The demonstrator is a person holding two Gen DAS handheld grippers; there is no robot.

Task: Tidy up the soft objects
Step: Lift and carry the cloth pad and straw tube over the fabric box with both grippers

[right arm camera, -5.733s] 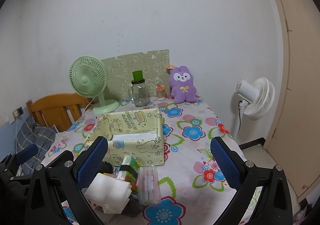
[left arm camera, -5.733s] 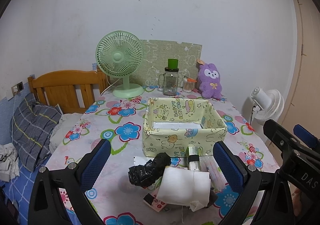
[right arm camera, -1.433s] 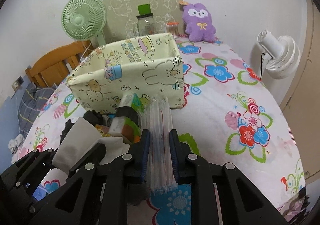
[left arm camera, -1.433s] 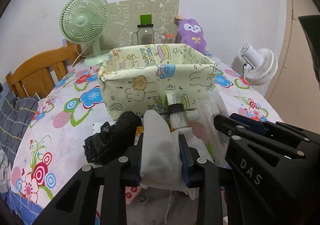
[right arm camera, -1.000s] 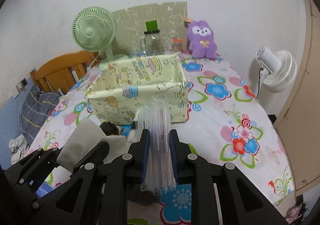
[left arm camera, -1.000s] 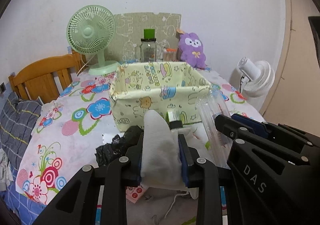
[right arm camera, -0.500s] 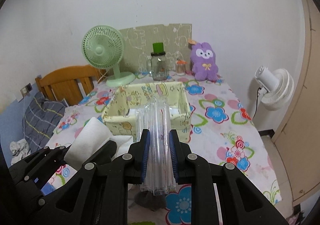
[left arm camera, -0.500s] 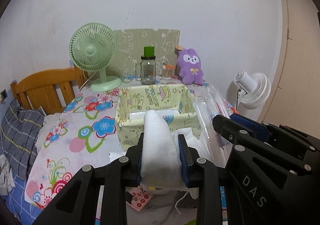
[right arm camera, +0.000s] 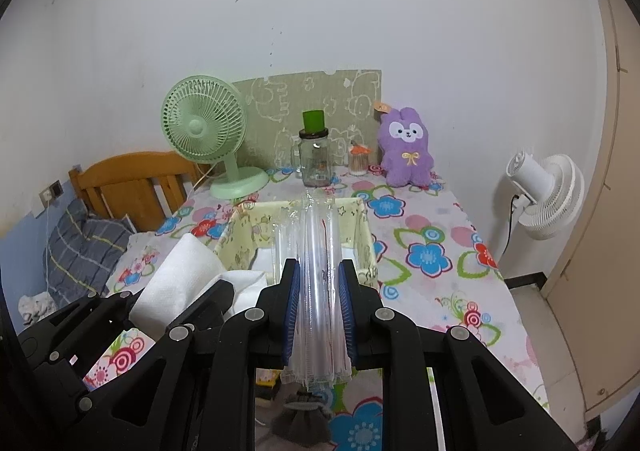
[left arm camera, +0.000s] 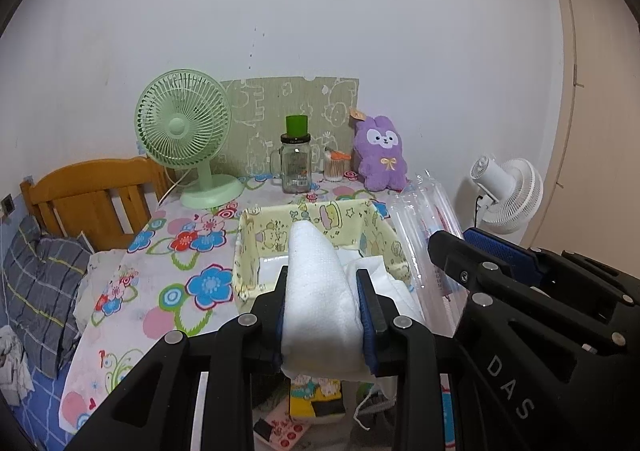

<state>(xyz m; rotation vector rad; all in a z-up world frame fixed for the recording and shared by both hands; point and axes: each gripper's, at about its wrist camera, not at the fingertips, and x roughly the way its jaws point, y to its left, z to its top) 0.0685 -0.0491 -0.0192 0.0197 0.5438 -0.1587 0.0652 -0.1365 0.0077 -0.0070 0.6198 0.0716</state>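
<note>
My left gripper (left arm camera: 322,287) is shut on a folded white cloth (left arm camera: 316,291) and holds it up above the near edge of the yellow cartoon-print fabric box (left arm camera: 248,247). My right gripper (right arm camera: 319,291) is shut on a clear plastic packet of tubes (right arm camera: 318,271), held up in front of the same box (right arm camera: 366,235). The packet also shows in the left wrist view (left arm camera: 424,227), and the cloth in the right wrist view (right arm camera: 176,275). The box holds something flat and white at its bottom.
A floral tablecloth (right arm camera: 432,251) covers the table. At the back stand a green fan (left arm camera: 184,135), a glass jar with green lid (left arm camera: 296,161) and a purple plush bunny (left arm camera: 382,157). Small packets (left arm camera: 316,399) lie below my grippers. A white fan (right arm camera: 548,195) stands right, a wooden headboard (left arm camera: 96,195) left.
Both grippers closed on the cloth and the packet, then lifted them off the table. They now sit higher, looking down into the box.
</note>
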